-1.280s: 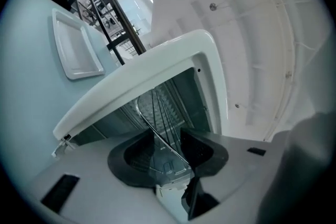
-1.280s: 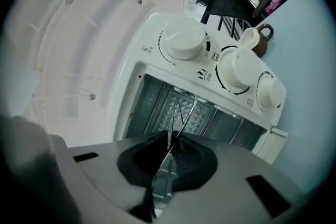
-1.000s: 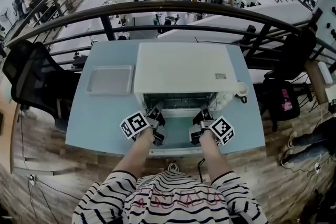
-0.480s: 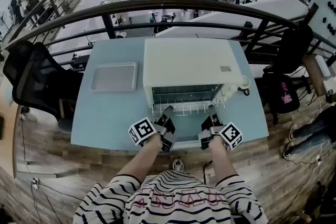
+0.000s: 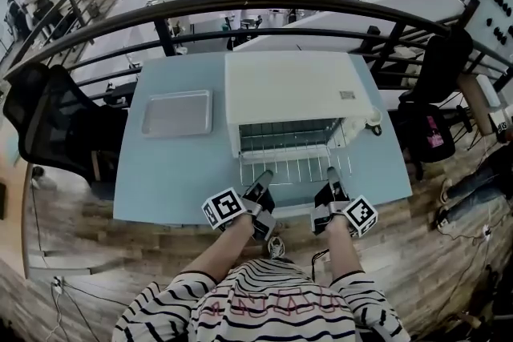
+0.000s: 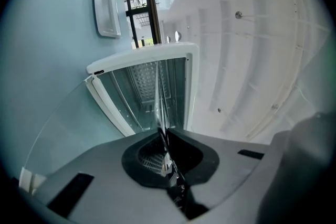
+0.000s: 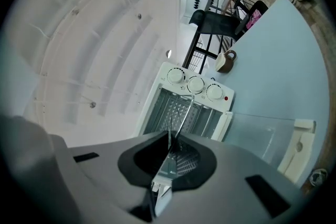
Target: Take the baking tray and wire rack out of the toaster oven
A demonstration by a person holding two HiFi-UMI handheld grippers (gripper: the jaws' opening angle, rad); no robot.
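The white toaster oven (image 5: 292, 88) stands on the blue table (image 5: 168, 172) with its glass door folded down. The wire rack (image 5: 292, 166) sticks halfway out of the oven mouth, level over the door. My left gripper (image 5: 260, 187) is shut on the rack's front edge at the left, and my right gripper (image 5: 331, 182) is shut on it at the right. The rack (image 6: 159, 105) runs edge-on into the left gripper (image 6: 165, 140). In the right gripper view the rack wire (image 7: 182, 115) enters the gripper (image 7: 170, 140). The baking tray (image 5: 177, 112) lies on the table left of the oven.
A mug (image 5: 370, 122) stands at the oven's right side, near its knobs (image 7: 195, 83). The open glass door (image 7: 262, 134) lies under the rack. A black chair (image 5: 56, 124) stands left of the table, and a dark railing (image 5: 264, 8) runs behind it.
Both grippers have drawn back toward the person, and the wire rack has slid further out of the oven with them.
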